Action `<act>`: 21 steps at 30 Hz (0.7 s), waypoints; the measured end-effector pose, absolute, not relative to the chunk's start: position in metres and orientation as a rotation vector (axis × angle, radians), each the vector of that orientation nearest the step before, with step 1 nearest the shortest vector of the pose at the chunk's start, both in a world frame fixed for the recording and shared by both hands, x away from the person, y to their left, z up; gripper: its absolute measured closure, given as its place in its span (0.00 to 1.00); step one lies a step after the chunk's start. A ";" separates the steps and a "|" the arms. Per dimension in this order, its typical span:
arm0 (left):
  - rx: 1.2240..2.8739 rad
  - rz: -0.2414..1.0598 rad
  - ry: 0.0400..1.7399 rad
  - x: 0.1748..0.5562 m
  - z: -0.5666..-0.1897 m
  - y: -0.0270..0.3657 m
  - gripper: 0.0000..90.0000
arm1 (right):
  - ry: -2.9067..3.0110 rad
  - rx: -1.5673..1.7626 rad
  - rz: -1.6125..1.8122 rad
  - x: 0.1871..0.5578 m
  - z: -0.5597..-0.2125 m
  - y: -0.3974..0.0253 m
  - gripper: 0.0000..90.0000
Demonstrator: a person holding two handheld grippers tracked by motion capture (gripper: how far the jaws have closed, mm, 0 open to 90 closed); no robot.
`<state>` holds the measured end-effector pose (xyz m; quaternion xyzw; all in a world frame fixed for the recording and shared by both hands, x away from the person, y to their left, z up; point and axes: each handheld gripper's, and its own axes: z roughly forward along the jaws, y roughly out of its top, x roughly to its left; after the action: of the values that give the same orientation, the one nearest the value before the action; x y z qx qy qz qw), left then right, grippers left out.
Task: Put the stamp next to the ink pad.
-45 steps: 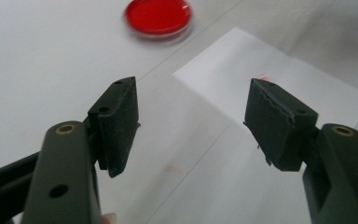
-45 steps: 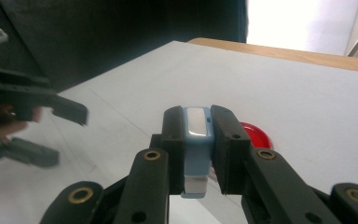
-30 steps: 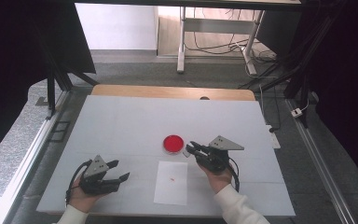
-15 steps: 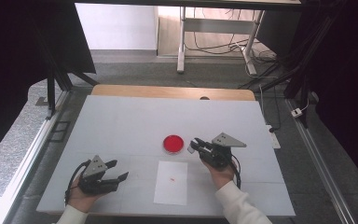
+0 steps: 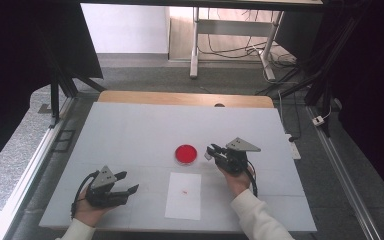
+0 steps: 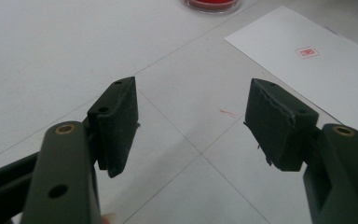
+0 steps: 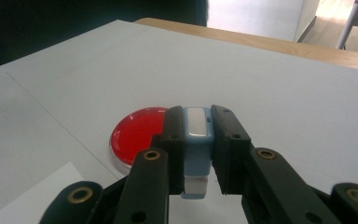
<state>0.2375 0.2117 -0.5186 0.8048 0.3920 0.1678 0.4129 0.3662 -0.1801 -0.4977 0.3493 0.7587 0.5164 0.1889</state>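
High view: right tongs (image 5: 211, 151) just right of red ink pad (image 5: 186, 154), mid tabletop (image 5: 130, 130); left tongs (image 5: 126, 183) near-left, beside paper (image 5: 183, 196).
Left gripper view: jaws spread, released.
Right gripper view: clenched on pale-blue stamp (image 7: 196, 140), pad just beyond.

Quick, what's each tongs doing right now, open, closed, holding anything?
Left tongs: open, empty.
Right tongs: closed on a blue stamp.

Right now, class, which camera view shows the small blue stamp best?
The right gripper view: the stamp sits close up, clamped between the jaws. The high view shows it as a tiny pale speck by the red ink pad.
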 end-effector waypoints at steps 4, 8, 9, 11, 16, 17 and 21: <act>2.031 0.423 0.983 0.238 -0.519 0.211 0.38 | 2.161 0.964 1.430 0.373 -0.505 -0.171 0.84; 2.027 0.422 0.985 0.238 -0.519 0.212 0.38 | 2.188 0.950 1.400 0.376 -0.511 -0.165 0.84; 2.027 0.421 0.986 0.238 -0.519 0.212 0.38 | 2.197 0.944 1.390 0.376 -0.512 -0.165 0.84; 2.027 0.421 0.987 0.238 -0.520 0.212 0.38 | 2.202 0.927 1.378 0.376 -0.513 -0.163 0.84; 2.027 0.421 0.987 0.238 -0.520 0.212 0.38 | 2.218 0.920 1.357 0.376 -0.516 -0.161 0.84; 2.028 0.421 0.987 0.238 -0.520 0.212 0.38 | 2.221 0.918 1.354 0.376 -0.516 -0.161 0.84; 2.028 0.422 0.987 0.238 -0.520 0.213 0.38 | 2.236 0.912 1.339 0.377 -0.518 -0.160 0.83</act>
<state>0.2383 0.2126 -0.5199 0.8058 0.3921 0.1675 0.4109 0.3769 -0.1598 -0.5184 0.3245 0.7951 0.4762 0.1891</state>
